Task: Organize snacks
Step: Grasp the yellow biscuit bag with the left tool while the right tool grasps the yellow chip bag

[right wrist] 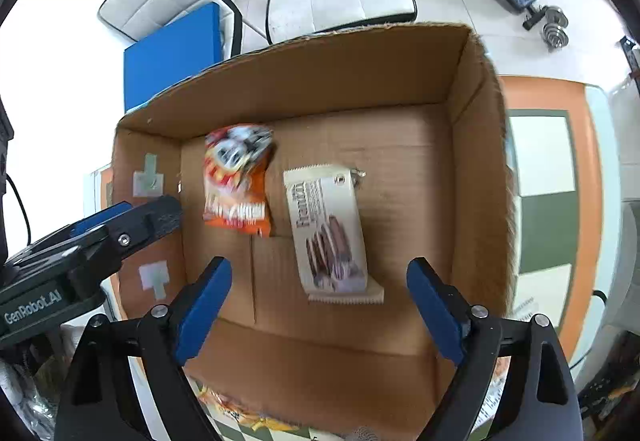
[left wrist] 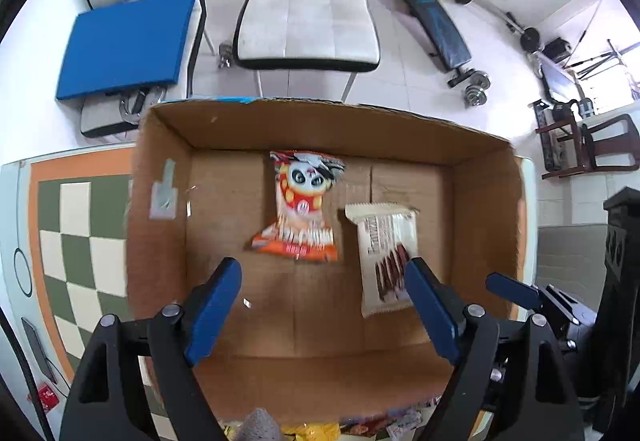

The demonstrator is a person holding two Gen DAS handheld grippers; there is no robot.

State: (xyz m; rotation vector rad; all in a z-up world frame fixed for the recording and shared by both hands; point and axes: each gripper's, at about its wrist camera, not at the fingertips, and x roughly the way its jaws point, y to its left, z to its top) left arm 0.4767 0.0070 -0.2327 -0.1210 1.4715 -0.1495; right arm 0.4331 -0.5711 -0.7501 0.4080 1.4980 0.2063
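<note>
Snacks lie side by side on the floor of the open brown cardboard box (left wrist: pixel 486 201): an orange panda-print packet (left wrist: pixel 301 207) and a white chocolate-biscuit wrapper (right wrist: pixel 328 229), while left gripper (left wrist: pixel 322 281) and right gripper (right wrist: pixel 318 279) hover above, blue fingers (right wrist: pixel 202 307) spread wide, empty.

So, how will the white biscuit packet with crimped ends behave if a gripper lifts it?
The white biscuit packet lies flat in the cardboard box; probably light. Its glossy film may slip. The pictured biscuits suggest some stiffness, but fragile contents.
</note>
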